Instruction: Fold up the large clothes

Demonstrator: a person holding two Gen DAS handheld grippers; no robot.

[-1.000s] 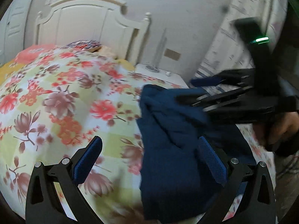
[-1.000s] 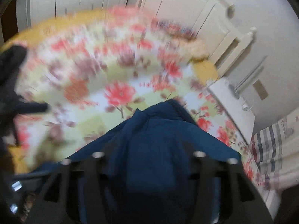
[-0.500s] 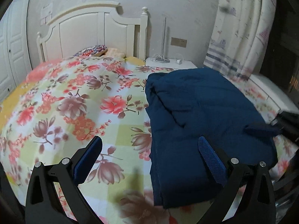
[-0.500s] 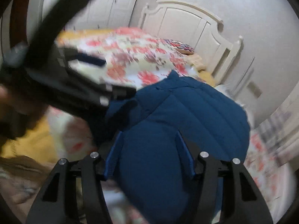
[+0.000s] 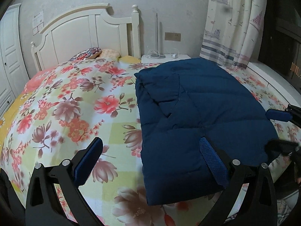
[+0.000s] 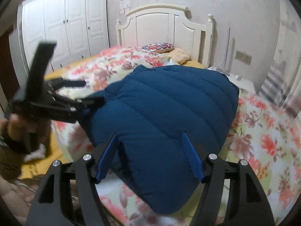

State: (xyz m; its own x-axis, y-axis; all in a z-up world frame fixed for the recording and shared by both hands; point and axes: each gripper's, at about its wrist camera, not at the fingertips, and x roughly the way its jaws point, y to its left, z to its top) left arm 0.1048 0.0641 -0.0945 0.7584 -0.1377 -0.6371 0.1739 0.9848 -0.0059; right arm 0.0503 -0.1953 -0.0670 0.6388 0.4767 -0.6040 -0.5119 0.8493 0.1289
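Observation:
A dark blue quilted jacket lies folded flat on the right half of the flowered bedspread. My left gripper stands open above the near edge of the bed; its right finger hangs over the jacket's left part, and nothing is pinched. In the right wrist view the jacket fills the middle. My right gripper hovers over its near end with jaws opening, the fabric under and between the pads but not pressed. The left gripper shows at the jacket's left corner, a hand behind it. The right gripper pokes in at the jacket's right edge.
A white headboard and a patterned pillow are at the far end of the bed. A white nightstand with a lamp base stands beside it, a curtain to its right. White wardrobe doors line the left wall.
The right gripper carried the jacket across and laid it down; the jacket now lies flat and folded. The right jaws have spread wider and the gripper has moved to the jacket's right edge.

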